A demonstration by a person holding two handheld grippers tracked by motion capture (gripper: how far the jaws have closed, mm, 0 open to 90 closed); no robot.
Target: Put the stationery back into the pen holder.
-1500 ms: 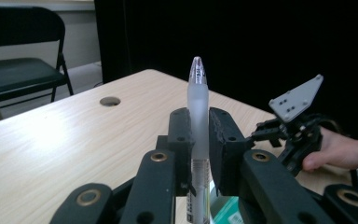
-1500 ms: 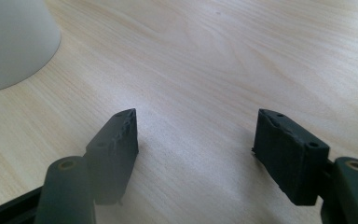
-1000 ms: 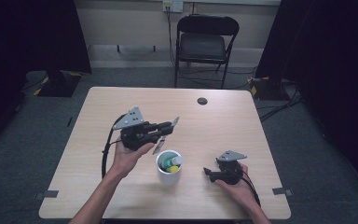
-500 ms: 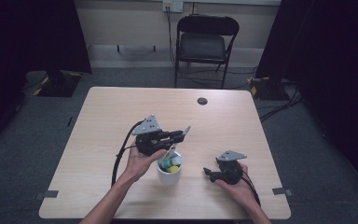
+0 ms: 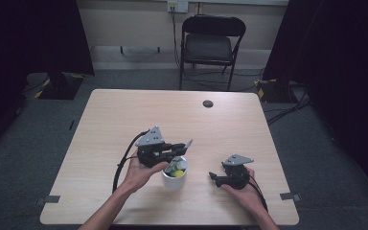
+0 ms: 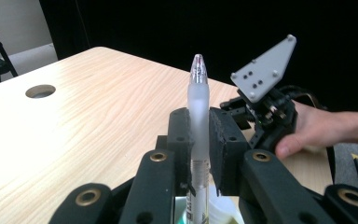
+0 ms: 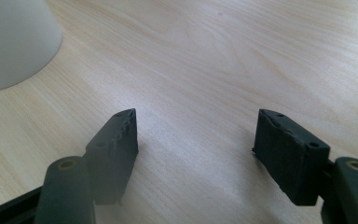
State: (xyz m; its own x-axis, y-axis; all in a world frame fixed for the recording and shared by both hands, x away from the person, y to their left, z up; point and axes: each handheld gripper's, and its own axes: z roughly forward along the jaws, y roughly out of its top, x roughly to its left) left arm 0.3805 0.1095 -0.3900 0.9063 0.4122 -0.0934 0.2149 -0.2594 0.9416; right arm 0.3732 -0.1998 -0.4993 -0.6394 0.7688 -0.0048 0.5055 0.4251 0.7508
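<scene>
My left gripper (image 5: 179,149) (image 6: 199,140) is shut on a frosted white pen (image 6: 198,116) (image 5: 188,144) and hangs right above the white cup (image 5: 174,176). The pen stands between the pads, its lower end down in the cup's mouth (image 6: 216,210). Inside the cup lie yellow and green items (image 5: 176,170). My right gripper (image 5: 214,177) (image 7: 196,144) rests on the table to the right of the cup, open, with bare wood between its fingers. The cup's white wall (image 7: 14,42) shows at the upper left of the right gripper view.
The wooden table (image 5: 124,115) has a round cable hole (image 5: 208,103) (image 6: 40,91) near its far edge. A black folding chair (image 5: 208,43) stands behind the table. Cables trail from both grippers. The far half of the tabletop is bare wood.
My left gripper carried the pen rightward and toward the person, from left of the cup to directly over it. The right gripper stayed put.
</scene>
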